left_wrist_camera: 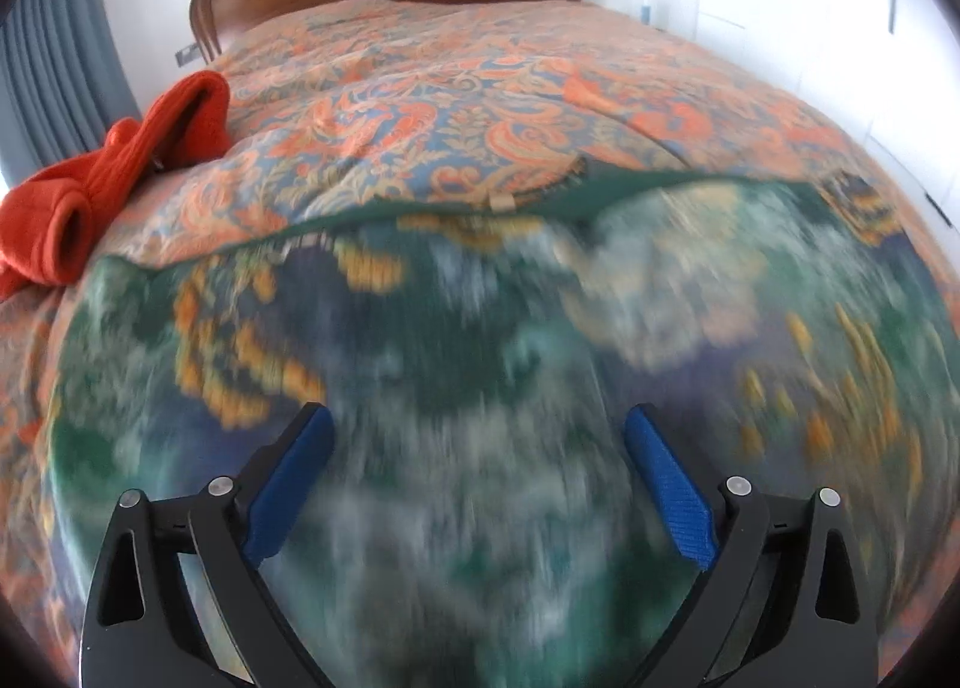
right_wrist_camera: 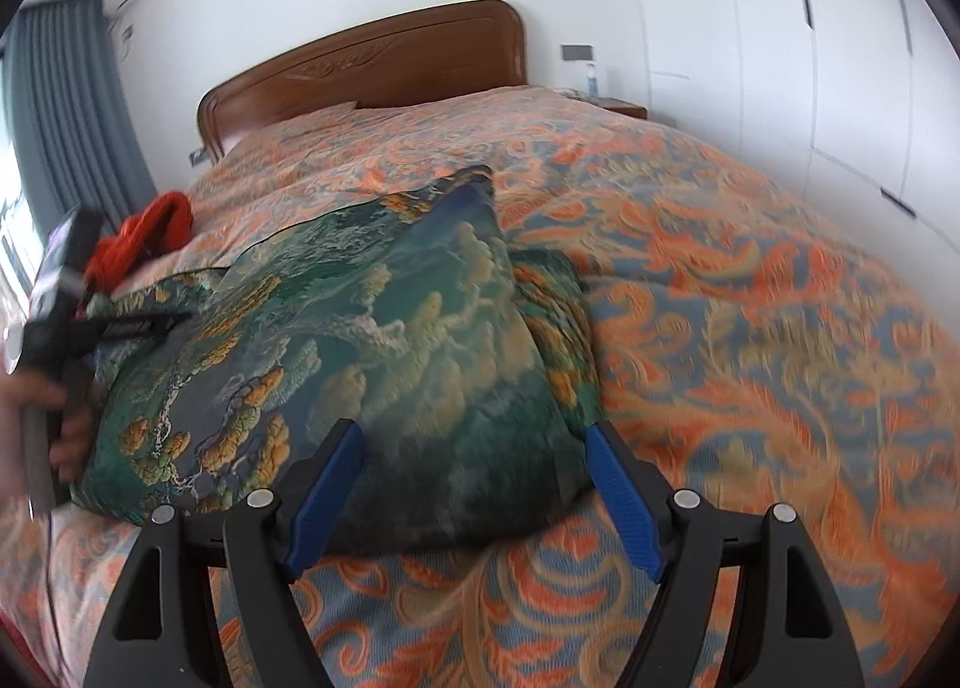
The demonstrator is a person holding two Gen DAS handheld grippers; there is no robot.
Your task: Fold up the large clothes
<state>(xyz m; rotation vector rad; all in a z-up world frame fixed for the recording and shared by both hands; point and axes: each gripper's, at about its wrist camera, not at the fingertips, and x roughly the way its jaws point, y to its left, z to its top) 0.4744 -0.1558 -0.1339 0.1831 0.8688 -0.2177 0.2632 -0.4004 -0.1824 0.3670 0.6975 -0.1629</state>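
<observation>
Printed garment (right_wrist_camera: 360, 340), lying part-folded on the bed (right_wrist_camera: 750, 328) under both open, empty tongs (left (left_wrist_camera: 479, 436), right (right_wrist_camera: 474, 448)): likely light, limp and slippery, best pinched at a hem corner, not mid-panel.

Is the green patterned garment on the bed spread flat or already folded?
Folded. In the right wrist view the green garment lies as a compact bundle with layers overlapping on the bedspread.
</observation>
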